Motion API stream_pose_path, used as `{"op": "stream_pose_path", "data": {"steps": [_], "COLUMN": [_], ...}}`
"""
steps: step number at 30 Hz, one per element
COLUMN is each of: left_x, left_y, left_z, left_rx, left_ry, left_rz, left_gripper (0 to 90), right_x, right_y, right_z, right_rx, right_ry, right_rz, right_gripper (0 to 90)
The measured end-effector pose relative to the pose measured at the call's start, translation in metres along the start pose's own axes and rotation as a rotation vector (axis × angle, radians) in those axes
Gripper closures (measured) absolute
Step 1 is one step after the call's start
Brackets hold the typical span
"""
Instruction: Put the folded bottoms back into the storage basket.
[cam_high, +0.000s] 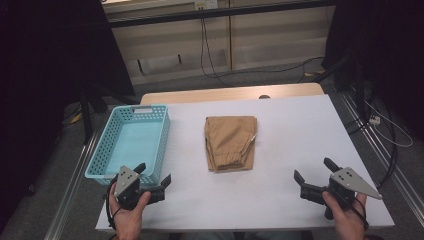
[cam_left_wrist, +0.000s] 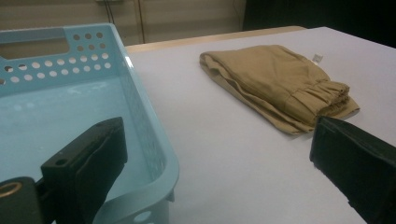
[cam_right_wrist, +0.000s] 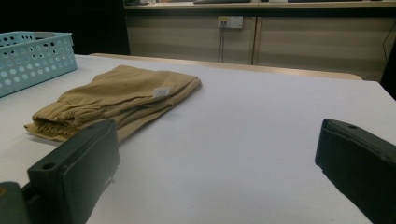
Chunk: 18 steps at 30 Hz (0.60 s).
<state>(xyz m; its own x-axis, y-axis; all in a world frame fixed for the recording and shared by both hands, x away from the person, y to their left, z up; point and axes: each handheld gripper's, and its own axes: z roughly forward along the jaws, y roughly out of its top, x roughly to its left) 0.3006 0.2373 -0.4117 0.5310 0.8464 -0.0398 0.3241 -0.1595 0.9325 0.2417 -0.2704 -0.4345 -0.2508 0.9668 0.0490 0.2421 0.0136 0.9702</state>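
Note:
Folded tan trousers (cam_high: 231, 142) (cam_left_wrist: 280, 84) (cam_right_wrist: 116, 100) lie in the middle of the white table (cam_high: 295, 135), elastic waistband toward the front edge. A light blue perforated basket (cam_high: 131, 142) (cam_left_wrist: 70, 112) (cam_right_wrist: 32, 58) stands empty at the left. My left gripper (cam_high: 153, 174) (cam_left_wrist: 219, 158) is held open at the front left, one jaw over the basket's near corner. My right gripper (cam_high: 315, 169) (cam_right_wrist: 217, 163) is open at the front right, nothing between its jaws, well apart from the trousers.
Bare table surface lies between the trousers and both grippers. Beyond the far edge, cables (cam_high: 210, 55) run over the floor and a black stand (cam_high: 357, 75) rises at the right. A wall socket (cam_right_wrist: 229, 21) sits on the back wall.

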Motion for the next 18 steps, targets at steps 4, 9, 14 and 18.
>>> {"op": "stream_pose_path", "data": {"steps": [4, 9, 14, 18], "left_x": [-0.001, -0.004, -0.006, -0.007], "left_y": [0.001, 0.004, 0.023, 0.037], "left_z": [0.001, 0.004, 0.021, 0.030], "left_rx": [0.007, 0.019, 0.048, 0.026], "left_ry": [-0.003, -0.014, -0.002, -0.012], "left_rz": [-0.002, 0.000, 0.010, 0.007], "left_gripper": [4.1, 4.7, 5.3, 5.2], "right_x": [0.000, 0.000, 0.001, -0.001], "right_y": [0.000, -0.001, -0.002, -0.003], "right_z": [0.000, 0.001, 0.003, 0.003], "right_rx": [0.002, 0.005, 0.014, 0.021], "right_ry": [0.007, 0.013, 0.012, 0.015], "right_rz": [0.007, 0.018, 0.014, 0.023], "right_gripper": [0.0, 0.0, 0.0, 0.0]}}
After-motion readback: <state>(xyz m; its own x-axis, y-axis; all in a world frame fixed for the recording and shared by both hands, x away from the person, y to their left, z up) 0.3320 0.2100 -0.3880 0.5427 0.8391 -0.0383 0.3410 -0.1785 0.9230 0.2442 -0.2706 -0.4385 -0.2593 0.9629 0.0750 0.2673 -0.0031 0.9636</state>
